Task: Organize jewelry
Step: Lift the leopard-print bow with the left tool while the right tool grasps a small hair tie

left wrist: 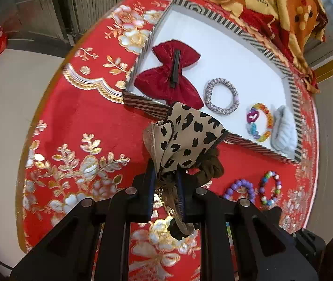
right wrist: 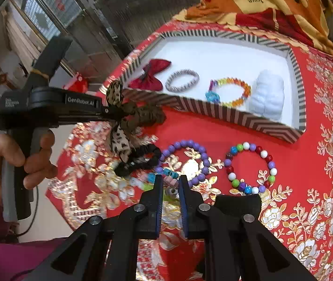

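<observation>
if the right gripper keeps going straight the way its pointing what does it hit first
Probably the small blue and pink striped piece lying on the red cloth just past the right gripper; the purple bead bracelet comes next. Depth is hard to judge.

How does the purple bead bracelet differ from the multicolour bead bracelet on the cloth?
The purple bracelet has beads of one colour; the multicolour bracelet mixes white, red, green, blue and purple. The purple one lies nearer the right gripper, the multicolour one farther to the side. Both lie flat on the red cloth, outside the tray.

Left claw (left wrist: 166, 182) clamped, raised; right claw (right wrist: 170, 182) parted, low.
</observation>
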Demonstrator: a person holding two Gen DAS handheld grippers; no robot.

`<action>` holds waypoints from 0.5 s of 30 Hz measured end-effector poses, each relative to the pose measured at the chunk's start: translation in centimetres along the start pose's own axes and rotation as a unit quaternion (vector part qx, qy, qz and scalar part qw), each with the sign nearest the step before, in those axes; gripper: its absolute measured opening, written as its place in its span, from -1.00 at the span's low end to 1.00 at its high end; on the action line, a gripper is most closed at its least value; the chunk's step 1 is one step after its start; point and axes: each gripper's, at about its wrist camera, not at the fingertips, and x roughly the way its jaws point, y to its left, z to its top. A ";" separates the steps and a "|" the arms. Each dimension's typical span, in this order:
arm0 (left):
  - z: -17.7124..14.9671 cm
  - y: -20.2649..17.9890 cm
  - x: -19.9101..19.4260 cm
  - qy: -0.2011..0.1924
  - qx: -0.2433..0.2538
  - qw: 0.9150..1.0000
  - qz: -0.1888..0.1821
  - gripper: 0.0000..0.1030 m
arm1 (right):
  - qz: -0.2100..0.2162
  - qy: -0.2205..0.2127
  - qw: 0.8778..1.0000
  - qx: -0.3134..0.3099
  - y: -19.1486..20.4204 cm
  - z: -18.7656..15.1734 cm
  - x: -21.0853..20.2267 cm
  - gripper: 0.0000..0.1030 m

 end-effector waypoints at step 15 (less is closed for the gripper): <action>-1.0 0.0 -6.1 -0.042 0.003 0.999 -0.031 -0.71 | 0.028 -0.050 0.998 -0.006 0.5 1.4 -5.2 -0.76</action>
